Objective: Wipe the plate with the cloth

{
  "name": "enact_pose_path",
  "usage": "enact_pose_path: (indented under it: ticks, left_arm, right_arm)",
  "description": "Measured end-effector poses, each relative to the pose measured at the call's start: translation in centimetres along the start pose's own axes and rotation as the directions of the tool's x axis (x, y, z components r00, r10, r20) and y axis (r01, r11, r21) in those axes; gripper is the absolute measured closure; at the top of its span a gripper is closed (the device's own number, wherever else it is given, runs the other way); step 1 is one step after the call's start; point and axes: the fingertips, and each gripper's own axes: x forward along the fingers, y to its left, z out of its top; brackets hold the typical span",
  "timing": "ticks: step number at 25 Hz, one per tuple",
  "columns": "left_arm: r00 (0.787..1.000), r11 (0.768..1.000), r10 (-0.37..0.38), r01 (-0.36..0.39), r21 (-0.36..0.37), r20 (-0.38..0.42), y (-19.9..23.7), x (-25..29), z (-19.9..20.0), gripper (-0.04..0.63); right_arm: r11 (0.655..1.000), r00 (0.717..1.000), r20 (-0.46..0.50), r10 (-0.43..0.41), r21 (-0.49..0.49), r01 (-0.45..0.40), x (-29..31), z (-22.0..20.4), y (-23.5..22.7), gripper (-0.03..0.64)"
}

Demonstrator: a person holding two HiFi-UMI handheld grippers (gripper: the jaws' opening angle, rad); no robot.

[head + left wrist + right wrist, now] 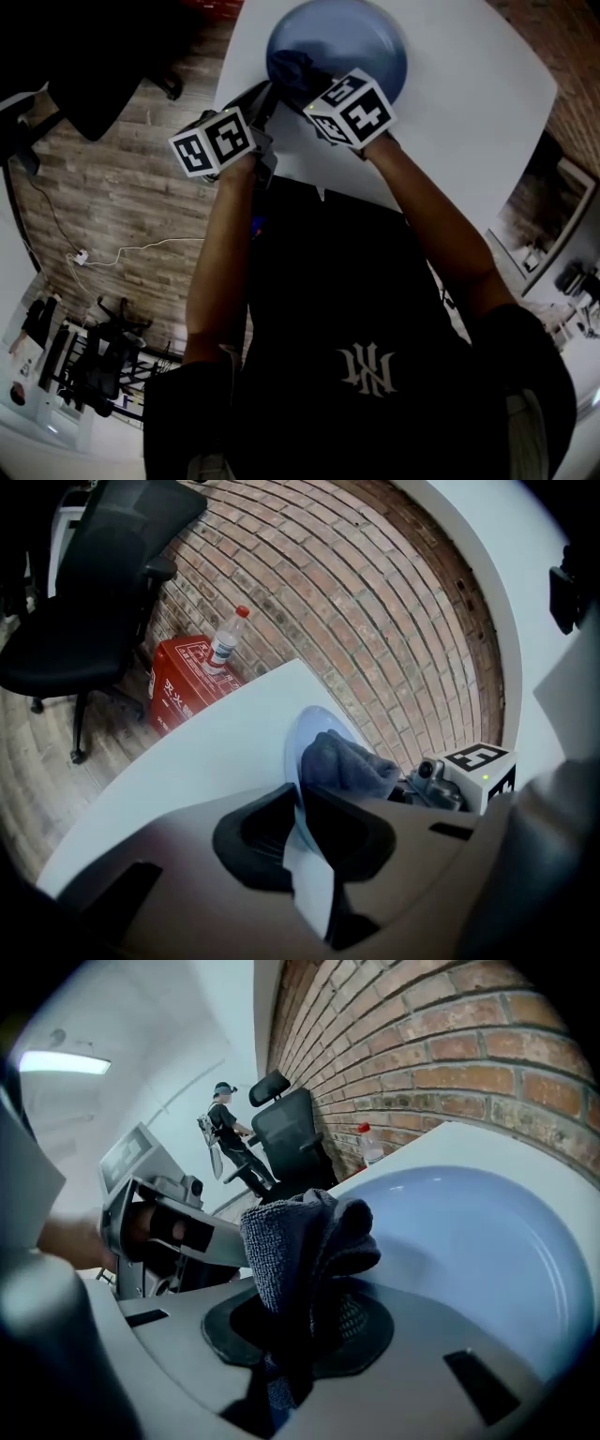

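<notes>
Plate (pixel 361 37) (pixel 307 731) (pixel 469 1241), blue and round, is on the white counter (pixel 469 122) (pixel 187 771), towards its far side. It holds one item only, the cloth.

Red box (pixel 186 684) stands on the wood floor beside the counter, against the brick wall.

Left gripper (pixel 263 94) (pixel 300 832): jaws clenched on the plate's near rim, which passes edge-on between them in the left gripper view. Whether that rim is lifted off the counter cannot be told.

Right gripper (pixel 309 82) (pixel 300 1330): jaws grasping the cloth, which fills the gap between them. This gripper reaches over the plate's near-left part, just beside the left gripper.

Cloth (pixel 295 67) (pixel 347 766) (pixel 300 1237): dark grey, bunched, standing up out of the right jaws. It is inside the plate's rim, against its near-left part.

Bottle (pixel 225 641): clear with a red cap, upright at the top of the box. Whether it stands on the box or behind it cannot be told.
</notes>
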Motion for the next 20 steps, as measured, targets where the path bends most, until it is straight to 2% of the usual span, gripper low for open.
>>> enact_pose_path:
  ticks: [7,20]
  left_arm:
    - [1.000,1.000,0.000,0.000,0.011,-0.007,-0.1,0.1,0.0,0.555]
    - [1.000,1.000,-0.001,0.001,0.018,-0.004,0.0,0.1,0.0,0.555]
  right_arm:
    - [0.995,0.998,-0.026,-0.054,-0.091,0.051,-0.2,-0.3,-0.5,0.533]
    - [0.981,0.989,-0.039,-0.140,-0.139,0.134,-2.3,-1.2,-3.0,0.532]
